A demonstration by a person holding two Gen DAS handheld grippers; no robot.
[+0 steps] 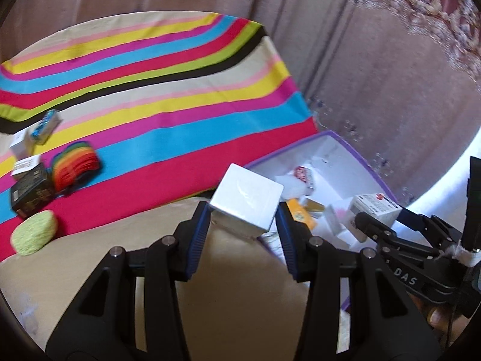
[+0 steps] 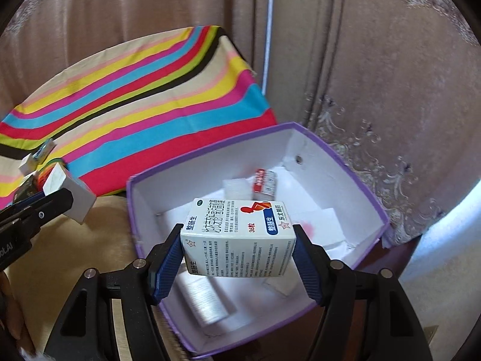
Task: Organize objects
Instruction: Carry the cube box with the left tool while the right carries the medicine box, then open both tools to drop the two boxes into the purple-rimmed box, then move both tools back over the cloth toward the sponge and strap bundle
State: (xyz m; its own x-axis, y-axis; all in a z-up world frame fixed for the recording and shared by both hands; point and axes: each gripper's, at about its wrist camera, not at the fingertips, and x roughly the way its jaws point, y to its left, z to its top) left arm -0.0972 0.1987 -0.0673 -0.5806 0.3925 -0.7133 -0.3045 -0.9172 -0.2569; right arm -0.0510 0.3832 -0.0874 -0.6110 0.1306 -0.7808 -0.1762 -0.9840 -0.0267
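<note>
Right gripper [image 2: 239,251] pinching medicine carton [image 2: 239,237] by side faces; left gripper [image 1: 242,210] pinching plain white box [image 1: 246,200]. Both probably light, thin card, crushable.

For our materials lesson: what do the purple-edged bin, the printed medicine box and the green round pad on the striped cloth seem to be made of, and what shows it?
Purple-edged bin: probably matte white card; flat, creased walls and a punched hole.
Medicine box: thin printed cardboard, slightly glossy; sharp folded edges.
Green round pad: looks like knitted or woven fibre; bumpy, fuzzy surface, though blurred.
</note>
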